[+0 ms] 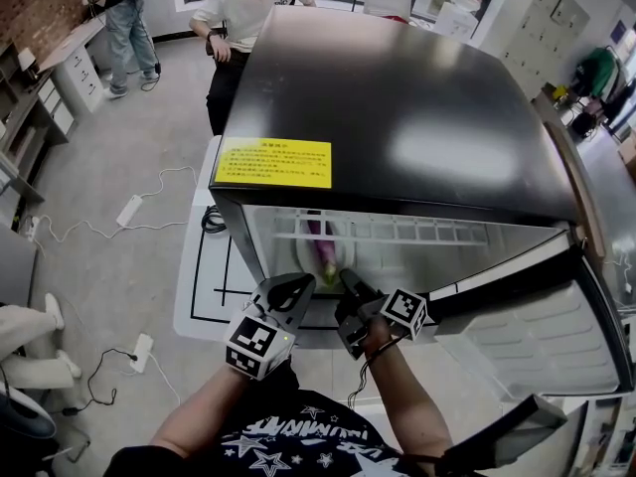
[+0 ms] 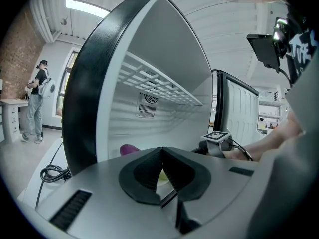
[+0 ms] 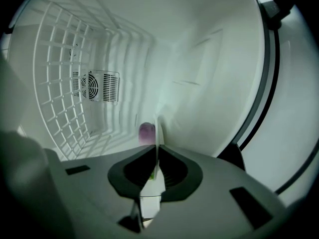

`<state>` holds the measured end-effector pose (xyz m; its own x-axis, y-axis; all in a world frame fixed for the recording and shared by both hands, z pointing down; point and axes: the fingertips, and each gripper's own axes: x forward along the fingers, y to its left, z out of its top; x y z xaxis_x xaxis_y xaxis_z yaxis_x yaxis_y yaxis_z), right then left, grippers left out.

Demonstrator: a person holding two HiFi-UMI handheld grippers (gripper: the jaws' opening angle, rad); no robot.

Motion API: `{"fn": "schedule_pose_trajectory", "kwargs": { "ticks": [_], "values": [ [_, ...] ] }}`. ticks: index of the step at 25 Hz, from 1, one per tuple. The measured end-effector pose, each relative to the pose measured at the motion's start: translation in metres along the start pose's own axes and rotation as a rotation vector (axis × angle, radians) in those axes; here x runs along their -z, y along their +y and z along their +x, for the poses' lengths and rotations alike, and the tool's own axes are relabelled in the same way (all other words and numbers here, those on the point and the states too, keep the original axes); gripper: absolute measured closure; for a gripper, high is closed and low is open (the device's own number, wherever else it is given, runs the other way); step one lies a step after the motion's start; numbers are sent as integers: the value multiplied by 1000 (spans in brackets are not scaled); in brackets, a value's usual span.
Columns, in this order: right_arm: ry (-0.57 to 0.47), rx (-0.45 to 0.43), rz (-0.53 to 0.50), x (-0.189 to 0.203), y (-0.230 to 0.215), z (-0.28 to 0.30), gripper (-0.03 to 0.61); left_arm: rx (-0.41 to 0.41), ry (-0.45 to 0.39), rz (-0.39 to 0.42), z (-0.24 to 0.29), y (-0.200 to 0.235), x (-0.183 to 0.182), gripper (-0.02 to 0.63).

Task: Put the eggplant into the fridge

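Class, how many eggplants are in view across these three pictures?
1. The eggplant lies inside the open fridge, below the wire shelf, near the front. More may be hidden deeper inside.

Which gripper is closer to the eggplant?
Right, narrowly. The right gripper points straight at the eggplant, just short of it; the left gripper sits beside its near end.
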<state>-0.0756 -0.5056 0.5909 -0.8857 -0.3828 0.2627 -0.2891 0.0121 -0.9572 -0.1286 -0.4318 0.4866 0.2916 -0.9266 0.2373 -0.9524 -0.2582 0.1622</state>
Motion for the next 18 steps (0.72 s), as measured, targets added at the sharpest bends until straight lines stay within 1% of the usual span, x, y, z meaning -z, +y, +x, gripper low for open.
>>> {"fn": "schedule_pose_trajectory", "kwargs": {
  "ticks": [4, 18],
  "values": [
    [22, 44, -43, 1, -4, 4, 552, 2, -1, 0, 0, 0, 0, 604],
    [72, 76, -114, 4, -5, 9, 551, -1, -2, -9, 3, -1, 2, 604]
  ]
}}
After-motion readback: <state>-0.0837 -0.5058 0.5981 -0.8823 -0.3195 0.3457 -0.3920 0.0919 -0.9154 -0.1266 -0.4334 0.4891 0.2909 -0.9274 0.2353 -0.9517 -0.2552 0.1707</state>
